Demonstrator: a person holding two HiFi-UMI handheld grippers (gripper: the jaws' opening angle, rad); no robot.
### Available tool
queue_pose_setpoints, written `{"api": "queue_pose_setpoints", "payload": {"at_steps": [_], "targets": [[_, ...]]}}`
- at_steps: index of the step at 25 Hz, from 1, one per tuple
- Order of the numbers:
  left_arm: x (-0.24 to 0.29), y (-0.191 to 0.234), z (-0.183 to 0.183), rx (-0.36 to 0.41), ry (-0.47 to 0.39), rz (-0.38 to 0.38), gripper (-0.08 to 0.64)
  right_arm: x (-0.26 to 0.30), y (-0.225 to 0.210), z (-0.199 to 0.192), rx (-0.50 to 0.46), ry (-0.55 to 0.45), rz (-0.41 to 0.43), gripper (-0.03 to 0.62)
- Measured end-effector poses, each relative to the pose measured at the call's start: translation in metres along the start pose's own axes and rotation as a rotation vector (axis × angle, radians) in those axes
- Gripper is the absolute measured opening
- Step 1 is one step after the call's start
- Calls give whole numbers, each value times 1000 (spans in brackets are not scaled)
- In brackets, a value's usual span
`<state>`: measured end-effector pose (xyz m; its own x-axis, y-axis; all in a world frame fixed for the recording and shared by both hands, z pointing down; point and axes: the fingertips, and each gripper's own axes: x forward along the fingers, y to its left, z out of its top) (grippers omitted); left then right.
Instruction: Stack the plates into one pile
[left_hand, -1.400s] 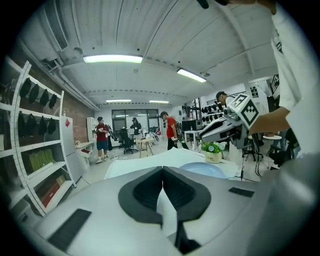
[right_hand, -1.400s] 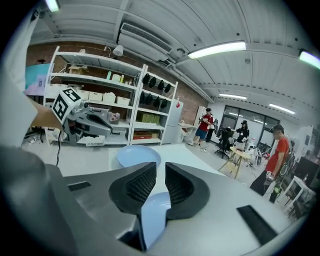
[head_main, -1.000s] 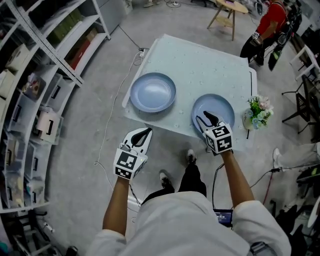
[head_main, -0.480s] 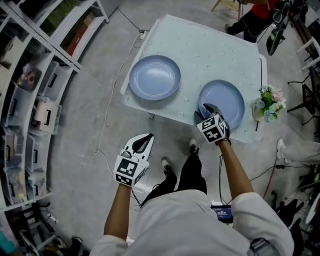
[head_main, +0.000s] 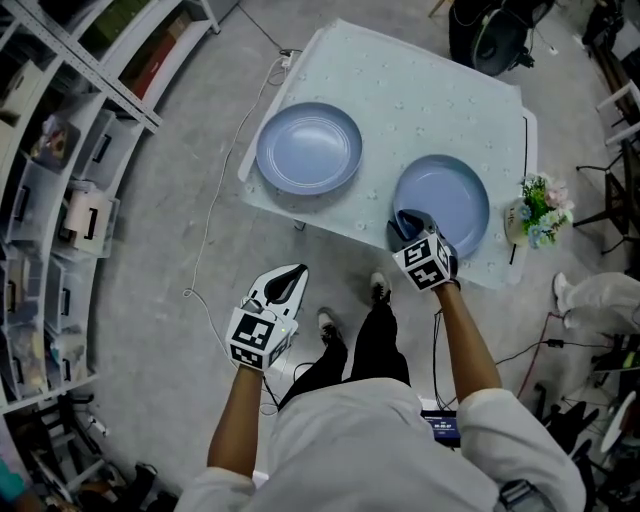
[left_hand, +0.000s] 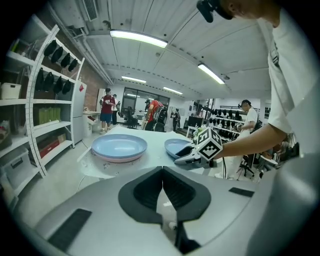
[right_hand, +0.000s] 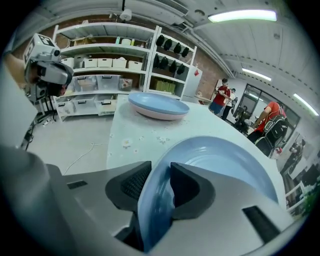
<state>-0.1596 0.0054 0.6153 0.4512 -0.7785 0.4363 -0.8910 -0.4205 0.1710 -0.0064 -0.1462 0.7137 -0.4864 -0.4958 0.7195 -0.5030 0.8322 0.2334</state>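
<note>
Two light blue plates lie apart on the pale table (head_main: 420, 100): the left plate (head_main: 308, 148) (left_hand: 119, 146) (right_hand: 159, 105) and the right plate (head_main: 445, 195) (left_hand: 175, 146) (right_hand: 225, 165). My right gripper (head_main: 408, 222) (right_hand: 162, 182) is at the right plate's near rim. Its jaws are closing, with the rim between them and both pads against it. My left gripper (head_main: 285, 280) (left_hand: 162, 187) hangs shut and empty off the table's near edge, short of the left plate.
A small vase of flowers (head_main: 535, 210) stands at the table's right edge beside the right plate. Storage shelves (head_main: 60, 150) line the left side. A cable (head_main: 215, 230) trails over the floor by the table's left corner.
My right gripper slid forward over the right plate's near rim and its jaws have come in on it. The left gripper has hardly moved.
</note>
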Motion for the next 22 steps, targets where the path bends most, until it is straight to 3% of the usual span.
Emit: {"api": "queue_pose_setpoints", "payload": {"at_steps": [12,16,22], "targets": [[1,19,38,-3,-73,72,19,-24,-12,2,-238,62,-2,71],[0,41,65,-19,-116,131,20,-36,-36,24,-281,38,-31,51],[0,67,118,-26,-192,231,18,-45,-67,74,-334,-33,14,58]]}}
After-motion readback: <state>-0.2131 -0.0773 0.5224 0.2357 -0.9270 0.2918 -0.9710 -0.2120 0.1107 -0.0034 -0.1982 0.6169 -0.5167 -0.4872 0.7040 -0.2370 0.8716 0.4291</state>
